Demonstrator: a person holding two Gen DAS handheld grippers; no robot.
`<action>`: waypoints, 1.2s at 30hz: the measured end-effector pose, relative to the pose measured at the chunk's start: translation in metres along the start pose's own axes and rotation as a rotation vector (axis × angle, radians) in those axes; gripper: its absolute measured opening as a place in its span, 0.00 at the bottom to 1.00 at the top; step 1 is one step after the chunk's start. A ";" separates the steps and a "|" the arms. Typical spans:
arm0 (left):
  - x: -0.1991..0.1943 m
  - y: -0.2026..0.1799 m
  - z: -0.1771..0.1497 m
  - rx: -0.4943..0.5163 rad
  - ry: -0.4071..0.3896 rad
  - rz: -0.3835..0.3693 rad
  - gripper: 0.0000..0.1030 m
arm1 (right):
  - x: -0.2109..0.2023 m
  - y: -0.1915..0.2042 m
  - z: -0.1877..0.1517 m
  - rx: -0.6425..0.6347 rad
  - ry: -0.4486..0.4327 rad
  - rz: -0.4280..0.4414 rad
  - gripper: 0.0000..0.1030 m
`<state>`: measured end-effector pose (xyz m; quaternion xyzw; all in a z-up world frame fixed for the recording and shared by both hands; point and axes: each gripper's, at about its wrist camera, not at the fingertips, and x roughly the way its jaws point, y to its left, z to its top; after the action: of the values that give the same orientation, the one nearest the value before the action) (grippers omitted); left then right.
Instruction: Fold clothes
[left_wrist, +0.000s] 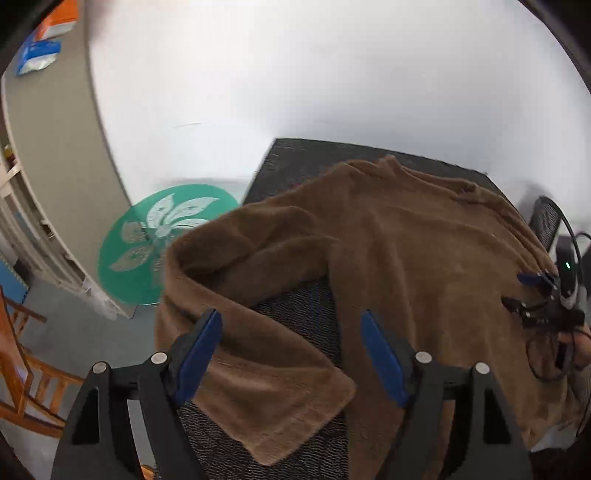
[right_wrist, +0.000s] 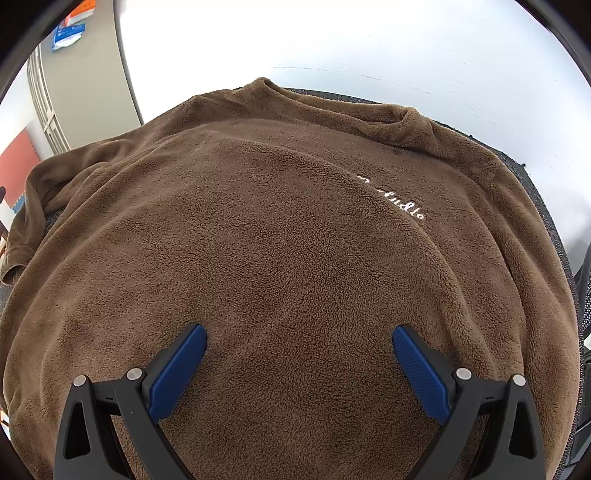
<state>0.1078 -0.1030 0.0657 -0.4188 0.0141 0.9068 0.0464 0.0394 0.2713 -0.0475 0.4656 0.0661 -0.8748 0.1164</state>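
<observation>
A brown fleece sweater (left_wrist: 424, 258) lies on a black mesh mat (left_wrist: 306, 162) on a white table. One sleeve (left_wrist: 258, 354) is folded in across the mat, below my left gripper (left_wrist: 291, 317), which is open and not pressing on the sleeve. The left gripper's left fingertip (left_wrist: 212, 325) hovers at the sleeve's edge. In the right wrist view the sweater (right_wrist: 277, 240) fills the frame, its lower part folded up over white script lettering (right_wrist: 402, 203). My right gripper (right_wrist: 299, 332) stands open just above the folded fleece. The left wrist view also shows the right gripper (left_wrist: 515, 290) at the sweater's right edge.
A green round disc with a white flower (left_wrist: 162, 243) lies on the table (left_wrist: 295, 74) left of the mat. Left of it the table's curved edge drops to the floor, with a wooden chair (left_wrist: 22, 354) below. A black mesh chair back (left_wrist: 546, 221) and cables stand at right.
</observation>
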 end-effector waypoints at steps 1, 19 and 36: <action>0.008 -0.014 -0.004 0.031 0.026 -0.024 0.79 | 0.000 0.000 0.000 0.000 0.000 0.000 0.99; 0.058 -0.022 -0.033 0.049 0.185 -0.038 0.86 | -0.032 -0.009 -0.041 -0.170 0.082 0.078 0.99; 0.058 -0.078 -0.045 0.260 0.229 -0.194 0.87 | -0.070 0.095 -0.089 -0.537 0.191 0.298 1.00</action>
<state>0.1121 -0.0245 -0.0070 -0.5092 0.0958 0.8350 0.1855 0.1732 0.2093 -0.0397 0.5029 0.2360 -0.7518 0.3553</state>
